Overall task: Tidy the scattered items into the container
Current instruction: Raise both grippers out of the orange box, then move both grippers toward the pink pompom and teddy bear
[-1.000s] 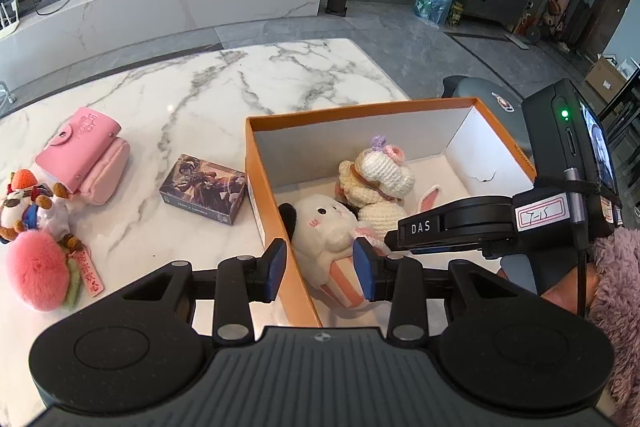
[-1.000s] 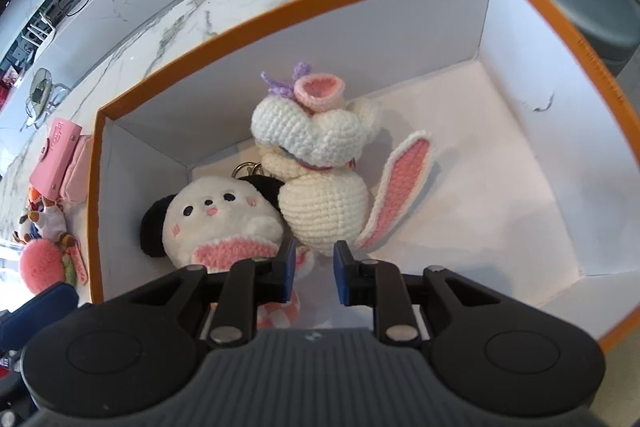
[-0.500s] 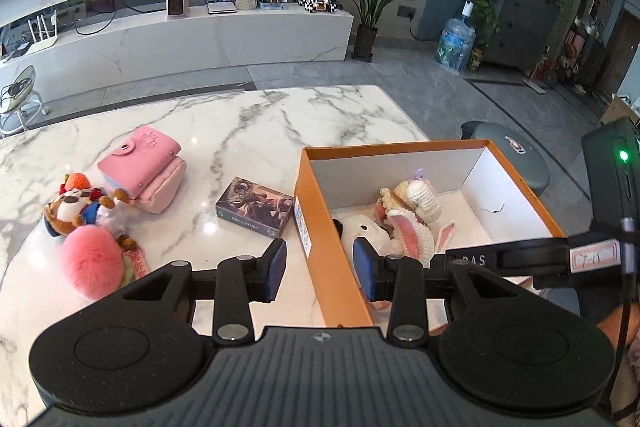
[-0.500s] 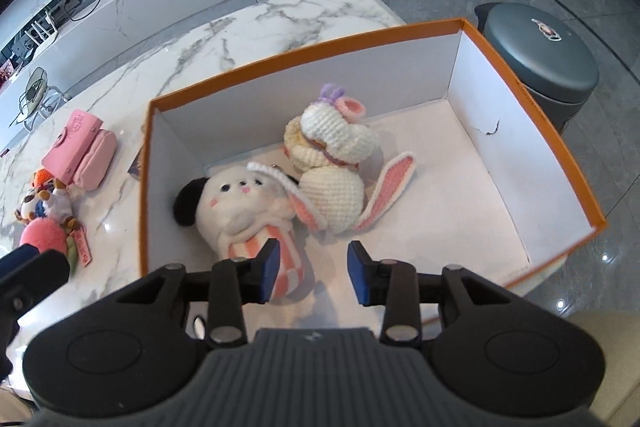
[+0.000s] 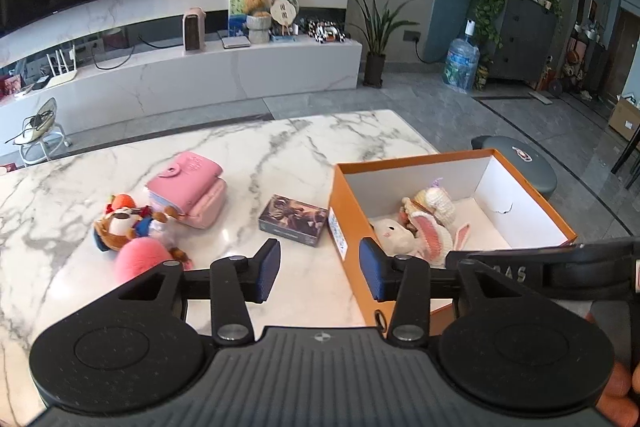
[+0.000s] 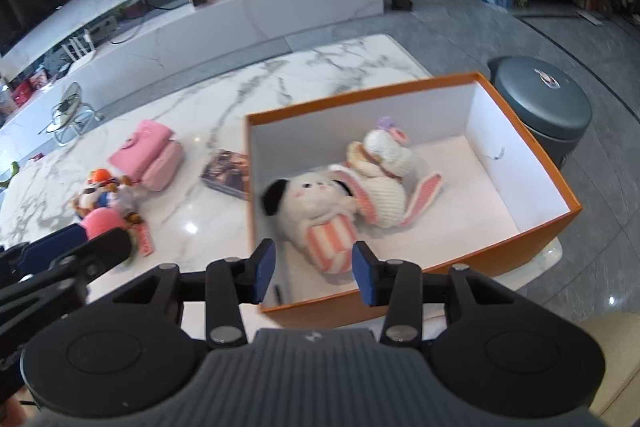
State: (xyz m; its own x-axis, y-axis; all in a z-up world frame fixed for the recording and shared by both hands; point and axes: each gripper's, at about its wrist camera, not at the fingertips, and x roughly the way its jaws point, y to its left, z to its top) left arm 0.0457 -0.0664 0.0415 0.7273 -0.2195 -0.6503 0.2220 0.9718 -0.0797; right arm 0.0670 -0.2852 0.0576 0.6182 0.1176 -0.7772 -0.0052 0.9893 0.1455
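Both grippers, left [image 5: 319, 270] and right [image 6: 311, 273], are opening their empty jaws above the box [image 6: 532, 163], so reaching left for the card box [image 5: 294, 219] on the bench [image 5: 312, 143] is risking clipping the box's wall.

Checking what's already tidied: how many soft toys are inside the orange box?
2. A white dog plush lies by the near left wall of the orange box; a crocheted bunny leans against it mid-box. Smaller things beneath could be hidden.
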